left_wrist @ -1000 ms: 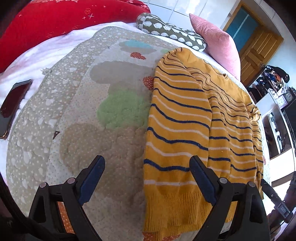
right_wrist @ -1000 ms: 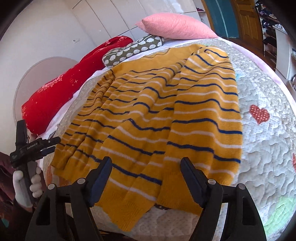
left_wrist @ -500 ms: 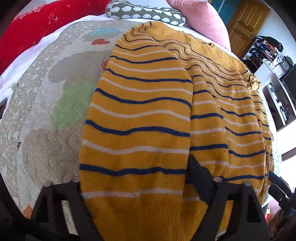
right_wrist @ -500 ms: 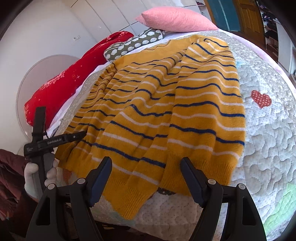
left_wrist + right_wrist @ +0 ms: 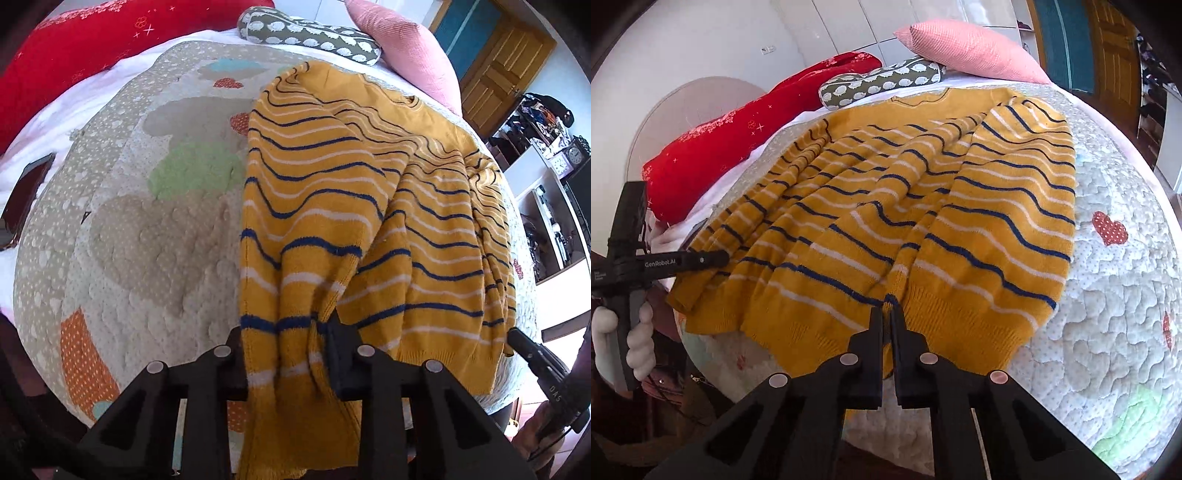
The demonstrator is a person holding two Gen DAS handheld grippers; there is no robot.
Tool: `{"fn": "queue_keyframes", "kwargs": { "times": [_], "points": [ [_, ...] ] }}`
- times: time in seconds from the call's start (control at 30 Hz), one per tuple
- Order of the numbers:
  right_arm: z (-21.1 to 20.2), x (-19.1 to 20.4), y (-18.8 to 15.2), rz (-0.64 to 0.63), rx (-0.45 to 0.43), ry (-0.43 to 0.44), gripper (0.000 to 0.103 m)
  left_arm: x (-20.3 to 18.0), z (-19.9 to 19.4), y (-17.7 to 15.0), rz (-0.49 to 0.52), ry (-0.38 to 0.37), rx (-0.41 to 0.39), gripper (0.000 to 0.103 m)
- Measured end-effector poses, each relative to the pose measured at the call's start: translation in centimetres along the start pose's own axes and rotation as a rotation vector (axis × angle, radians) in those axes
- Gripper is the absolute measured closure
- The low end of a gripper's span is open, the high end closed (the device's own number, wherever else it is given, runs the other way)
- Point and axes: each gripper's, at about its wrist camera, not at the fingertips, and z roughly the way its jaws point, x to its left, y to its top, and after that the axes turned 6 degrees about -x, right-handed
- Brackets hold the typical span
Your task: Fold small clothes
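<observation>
Left wrist view:
Sweater [image 5: 332,206]: one, mustard yellow with navy and white stripes, spread on the quilt [image 5: 129,229], hem toward the camera at the bed's near edge.
Left gripper [image 5: 286,347]: one; its jaws have just been closing and now clench a bunched fold of the sweater near the hem, cloth spilling down between the two fingers.
Pillows: three along the far side, one red [image 5: 74,48], one grey-green with white spots [image 5: 310,33], one pink [image 5: 410,48].
Phone [image 5: 27,192]: one dark slab at the left edge of the bed.
Door [image 5: 502,74]: one, wooden, at upper right.
Other tool [image 5: 543,362]: part of one black gripper at the lower right corner.

Right wrist view:
Sweater [image 5: 905,192]: the same one, seen across its width, neckline far, ribbed hem near.
Right gripper [image 5: 886,314]: one; its jaws have just been closing and pinch the hem at the middle, nearly touching.
Left gripper [image 5: 701,258]: one, at the sweater's left corner; its jaws cannot be read from here.
Hand [image 5: 631,339]: one, in a white glove, around that tool's handle.
Pillows: three, red [image 5: 738,144], spotted [image 5: 882,81], pink [image 5: 964,48].
Red hearts on the quilt: two, one whole [image 5: 1110,229], one partly seen at the right edge.
</observation>
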Motion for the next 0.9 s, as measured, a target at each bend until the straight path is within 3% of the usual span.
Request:
{"fn": "queue_keyframes", "kwargs": {
  "times": [0.07,0.13,0.2,0.27,0.37,0.47,0.5,0.53,0.57,0.63,0.7,0.9],
  "points": [
    [-1.3,-1.8,0.1,0.058,-0.033,0.008,0.095,1.2,0.5,-0.1,-0.042,0.0,0.014,0.071],
    [-2.9,-4.2,0.7,0.127,-0.087,-0.021,0.084,2.3,0.3,-0.2,-0.091,-0.039,0.015,0.068],
    [-4.1,-6.9,1.5,0.212,-0.139,-0.106,0.042,2.6,-0.7,-0.4,-0.105,-0.053,-0.017,0.067],
    [-4.2,-9.4,2.2,0.268,-0.173,-0.194,0.025,2.7,-2.4,-0.5,-0.095,-0.018,-0.076,0.067],
    [-1.9,-11.4,3.2,0.317,-0.109,-0.245,0.025,2.5,-4.7,-0.7,-0.084,0.009,-0.13,0.067],
    [1.0,-11.1,3.4,0.345,-0.093,-0.164,0.025,2.1,-7.0,-0.5,-0.079,0.014,-0.182,0.063],
    [1.6,-10.6,3.5,0.338,-0.107,-0.149,0.035,1.9,-7.6,-0.2,-0.078,0.016,-0.199,0.06],
    [2.2,-9.9,3.6,0.319,-0.11,-0.127,0.053,1.8,-8.0,0.0,-0.078,0.018,-0.216,0.057],
    [2.9,-9.4,3.7,0.305,-0.076,-0.085,0.097,1.6,-8.3,0.2,-0.079,0.019,-0.229,0.053],
    [3.2,-9.6,3.7,0.329,-0.046,-0.054,0.096,1.4,-8.5,0.5,-0.077,0.018,-0.241,0.052],
    [1.8,-10.6,4.1,0.312,-0.075,-0.139,0.096,1.2,-8.2,0.3,-0.073,0.016,-0.24,0.052],
    [-4.8,-16.3,4.7,0.326,-0.15,-0.612,0.091,1.4,-5.7,-0.4,-0.087,-0.005,-0.183,0.052]
  ]
}}
